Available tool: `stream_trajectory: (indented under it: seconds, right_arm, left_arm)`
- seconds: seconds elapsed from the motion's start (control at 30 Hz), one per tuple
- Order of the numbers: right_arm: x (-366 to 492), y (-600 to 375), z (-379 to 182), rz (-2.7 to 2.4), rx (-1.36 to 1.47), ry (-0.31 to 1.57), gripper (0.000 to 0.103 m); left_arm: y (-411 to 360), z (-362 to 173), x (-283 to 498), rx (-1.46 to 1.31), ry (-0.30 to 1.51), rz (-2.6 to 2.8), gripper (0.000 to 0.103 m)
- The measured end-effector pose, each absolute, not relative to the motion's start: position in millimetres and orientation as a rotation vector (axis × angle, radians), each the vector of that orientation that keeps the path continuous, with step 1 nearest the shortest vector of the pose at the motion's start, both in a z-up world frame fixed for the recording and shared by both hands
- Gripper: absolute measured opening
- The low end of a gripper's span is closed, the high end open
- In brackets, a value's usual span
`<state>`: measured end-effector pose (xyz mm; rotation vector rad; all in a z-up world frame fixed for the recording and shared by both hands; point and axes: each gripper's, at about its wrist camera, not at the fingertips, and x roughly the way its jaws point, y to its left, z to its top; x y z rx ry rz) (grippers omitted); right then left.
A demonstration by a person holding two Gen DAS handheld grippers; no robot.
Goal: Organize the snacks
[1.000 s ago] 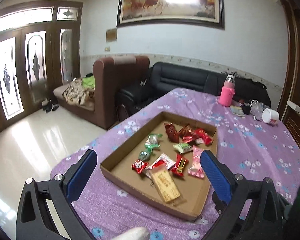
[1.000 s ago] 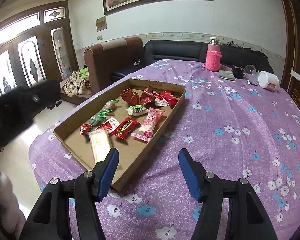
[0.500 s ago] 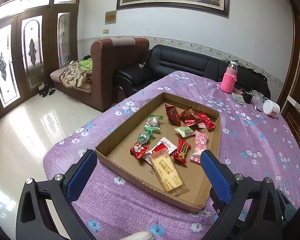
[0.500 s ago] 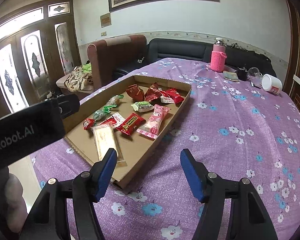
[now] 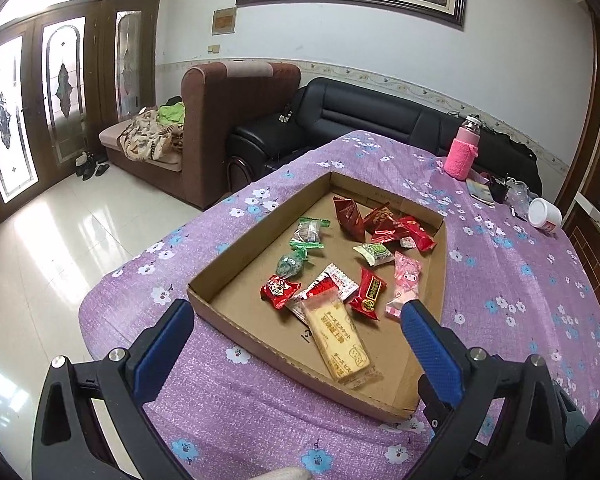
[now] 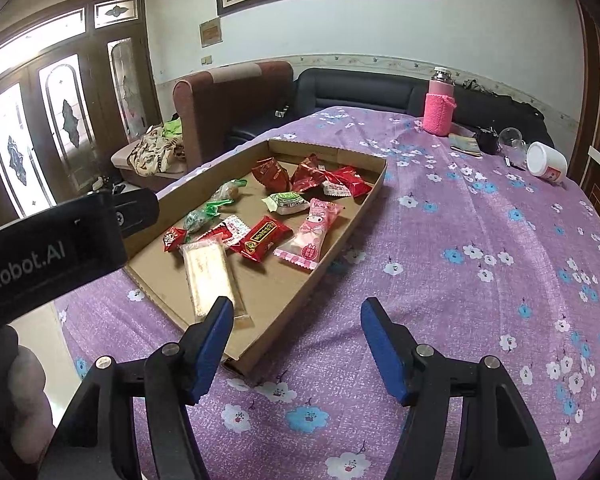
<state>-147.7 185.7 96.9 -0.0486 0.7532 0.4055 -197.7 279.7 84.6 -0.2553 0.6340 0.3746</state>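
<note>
Cardboard tray [image 5: 236,264], shallow and open-topped, sits on the table [image 5: 520,280] under a purple cloth with small flowers; its near corner points toward both cameras. Snacks lie loose on the tray floor: a long biscuit pack [image 5: 338,338] in clear wrap nearest the front edge, a red round-logo packet [image 5: 278,290] to its left, a red-and-white packet [image 5: 332,284] partly under the biscuit pack, a red bar packet [image 5: 369,293] and a pink packet [image 5: 406,280] to the right. Further back are green-wrapped sweets [image 5: 294,264], a pale green packet [image 5: 376,253] and a cluster of dark red pouches [image 5: 376,222] near the far wall. Left tongs [image 5: 296,336] are spread wide, hovering above the tray's near end, nothing between the blue pads. Right tongs [image 6: 296,336] also stand apart, above the tray's near corner and the cloth, gripping nothing; their jaws have just been opening a little. Left device body [image 6: 52,256] shows in the right wrist view beside the tray's left wall. At the table's far end stand a pink bottle [image 5: 464,152] and a white cup [image 5: 544,214] on its side.
</note>
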Motion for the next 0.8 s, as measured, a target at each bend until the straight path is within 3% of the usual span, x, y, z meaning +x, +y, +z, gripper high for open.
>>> stream_trajectory:
  seconds: [0.8]
  right_arm:
    - [-143.5, 184.4, 96.8, 0.409, -0.062, 0.766, 0.071]
  left_arm:
    - [286.8, 81.7, -184.6, -0.276, 0.682, 0.348, 0.103]
